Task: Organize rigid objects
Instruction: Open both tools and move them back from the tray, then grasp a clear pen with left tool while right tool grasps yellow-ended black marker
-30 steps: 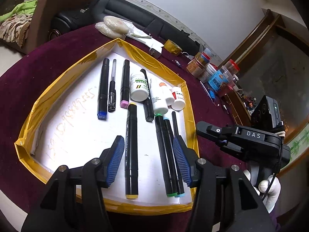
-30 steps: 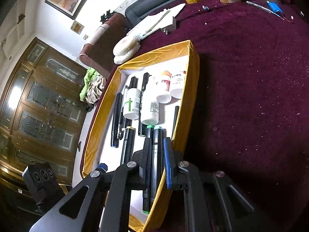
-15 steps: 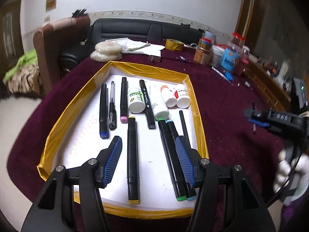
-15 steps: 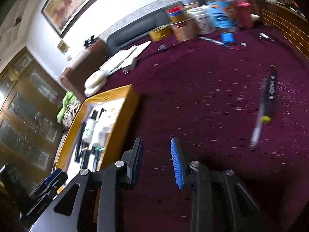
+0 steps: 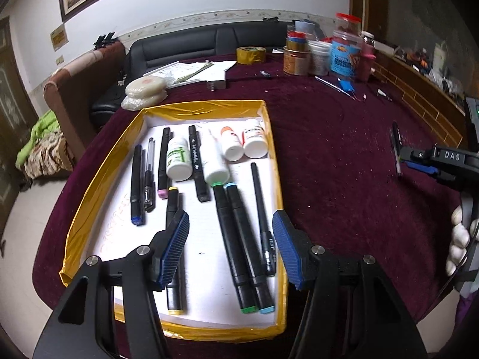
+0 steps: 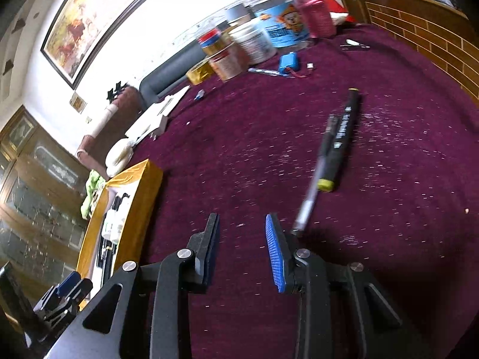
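Note:
A yellow-rimmed tray (image 5: pixel 272 155) with a white floor holds several black markers (image 5: pixel 233 233), pens and small white bottles (image 5: pixel 254 143). My left gripper (image 5: pixel 230 251) is open and empty, hovering over the tray's near end. My right gripper (image 6: pixel 242 248) is open and empty over the maroon cloth, right of the tray (image 6: pixel 143 185). A black marker with yellow ends (image 6: pixel 341 137) and a clear pen (image 6: pixel 314 188) lie side by side on the cloth just ahead and right of the right gripper. They also show in the left wrist view (image 5: pixel 396 146).
Jars and tins (image 5: pixel 344 51) stand at the table's back, with a yellow tape roll (image 5: pixel 251 55), papers (image 5: pixel 194 70) and white round pads (image 5: pixel 143 89). A blue battery pack (image 6: pixel 289 62) lies near the jars. A black sofa (image 5: pixel 191 48) is behind the table.
My right gripper has swung away from the tray to the open cloth on the right, now empty and facing the loose marker and pen. The left gripper has tilted up but stays over the tray.

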Tool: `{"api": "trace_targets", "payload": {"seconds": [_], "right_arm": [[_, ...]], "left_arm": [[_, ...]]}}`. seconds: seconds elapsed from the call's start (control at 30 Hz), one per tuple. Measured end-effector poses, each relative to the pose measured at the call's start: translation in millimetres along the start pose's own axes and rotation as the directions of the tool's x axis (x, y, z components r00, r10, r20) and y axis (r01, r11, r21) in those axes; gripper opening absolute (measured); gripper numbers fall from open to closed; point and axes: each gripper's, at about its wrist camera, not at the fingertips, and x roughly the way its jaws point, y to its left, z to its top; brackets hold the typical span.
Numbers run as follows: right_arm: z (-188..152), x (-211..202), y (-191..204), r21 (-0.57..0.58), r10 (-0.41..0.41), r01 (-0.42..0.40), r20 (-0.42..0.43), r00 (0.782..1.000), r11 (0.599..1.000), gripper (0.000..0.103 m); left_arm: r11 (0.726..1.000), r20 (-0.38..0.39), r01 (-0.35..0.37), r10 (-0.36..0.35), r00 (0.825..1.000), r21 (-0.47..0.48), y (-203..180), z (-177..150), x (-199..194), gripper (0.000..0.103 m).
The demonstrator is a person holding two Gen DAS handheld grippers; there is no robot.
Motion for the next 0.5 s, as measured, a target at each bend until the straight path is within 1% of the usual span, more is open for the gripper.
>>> {"api": "trace_targets", "payload": {"seconds": [0.07, 0.13, 0.33, 0.4, 0.5], "right_arm": [[2, -3, -11, 0.017, -0.006, 0.005, 0.007, 1.0, 1.0, 0.029], [5, -7, -20, 0.036, -0.014, 0.013, 0.016, 1.0, 0.999, 0.034], [8, -13, -45, 0.082, -0.03, 0.028, 0.03, 0.999, 0.996, 0.034], [11, -15, -52, 0.093, -0.04, 0.037, 0.035, 0.999, 0.995, 0.034], [19, -17, -67, 0.12, -0.076, 0.071, 0.039, 0.996, 0.99, 0.034]], "left_arm": [[1.0, -0.006, -0.013, 0.013, 1.0, 0.019, -7, 1, 1, 0.059], [0.999, -0.013, -0.02, 0.02, 1.0, 0.037, -13, 3, 1, 0.06], [0.997, -0.027, -0.018, 0.02, 0.999, 0.071, -26, 3, 3, 0.061], [0.997, -0.026, 0.006, -0.004, 1.0, 0.079, -31, 3, 2, 0.061], [0.993, -0.03, 0.091, -0.089, 0.996, 0.077, -37, 3, -2, 0.061]]}}
